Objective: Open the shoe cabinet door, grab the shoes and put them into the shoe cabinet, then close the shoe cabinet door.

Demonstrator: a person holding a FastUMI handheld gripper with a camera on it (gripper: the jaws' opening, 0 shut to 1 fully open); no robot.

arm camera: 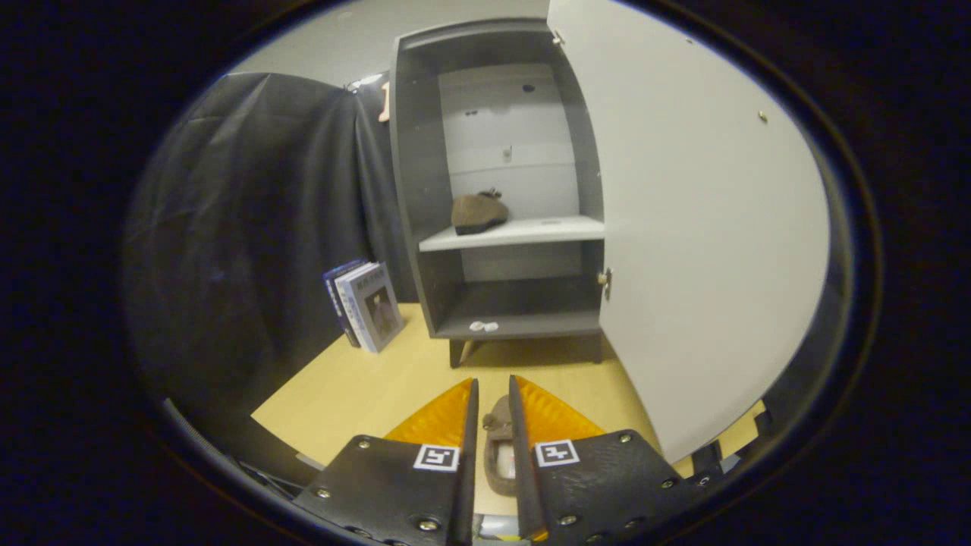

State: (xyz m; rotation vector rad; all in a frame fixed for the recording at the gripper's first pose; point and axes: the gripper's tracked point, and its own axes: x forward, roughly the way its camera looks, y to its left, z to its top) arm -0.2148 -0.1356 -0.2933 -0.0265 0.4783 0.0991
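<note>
Second shoe in the tongs, cabinet standing open — risks and positions.

Risk: the gripper (493, 394) has its fingers drawn narrow around a brown shoe (498, 447), apparently pressing its sides; the hold looks slim, so the shoe could twist or drop on the way to the shoe cabinet (497, 189) — judged, not seen. The open door (705, 250) stands just beside the fingers on the right; a wide swing could knock it. A shoe set too near the front edge of a shelf could block the door from closing. Position: held shoe lies between the fingers, over the near part of the table (364, 387); the other shoe (478, 212) sits on the white middle shelf (531, 230), left side. Books (368, 303) lean at the table's far left edge.
</note>
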